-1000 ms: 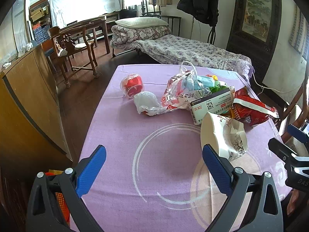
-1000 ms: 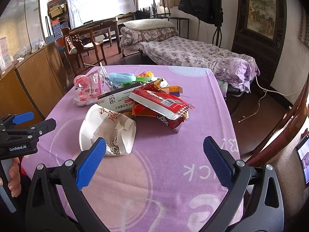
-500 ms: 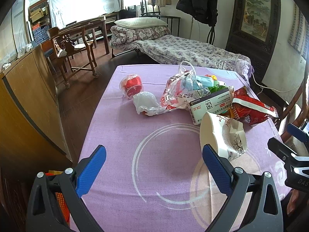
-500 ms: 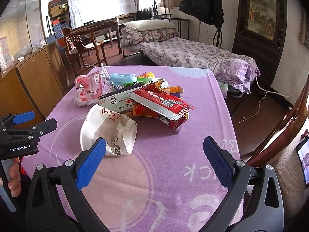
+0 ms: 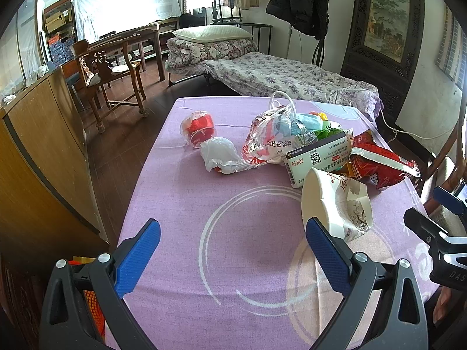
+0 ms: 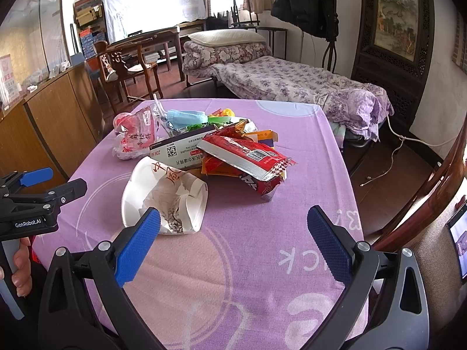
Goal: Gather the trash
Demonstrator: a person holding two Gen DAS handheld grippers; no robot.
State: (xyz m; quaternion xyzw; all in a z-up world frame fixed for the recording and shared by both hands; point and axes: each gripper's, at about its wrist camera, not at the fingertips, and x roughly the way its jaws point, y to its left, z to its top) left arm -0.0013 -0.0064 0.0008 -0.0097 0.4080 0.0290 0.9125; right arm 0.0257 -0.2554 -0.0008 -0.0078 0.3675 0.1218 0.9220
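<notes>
Both jaws gape on my left hand-held gripper [image 5: 233,250] and right hand-held gripper [image 6: 233,242], holding nothing. Bare purple tabletop [image 5: 181,204] lies under them. Just beyond, the crumpled paper bowl [image 6: 163,195] fronts the trash pile: white box [image 6: 181,148], red wrapper [image 6: 245,157] toward the tabletop's right edge.

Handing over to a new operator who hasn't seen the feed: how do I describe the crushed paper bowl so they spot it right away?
Start at the purple tablecloth and find the trash pile in its middle. The paper bowl lies on its side at the pile's near edge, just in front of the white medicine box. It is the only white, crumpled container with red brush lettering and dark crumbs inside.
</notes>
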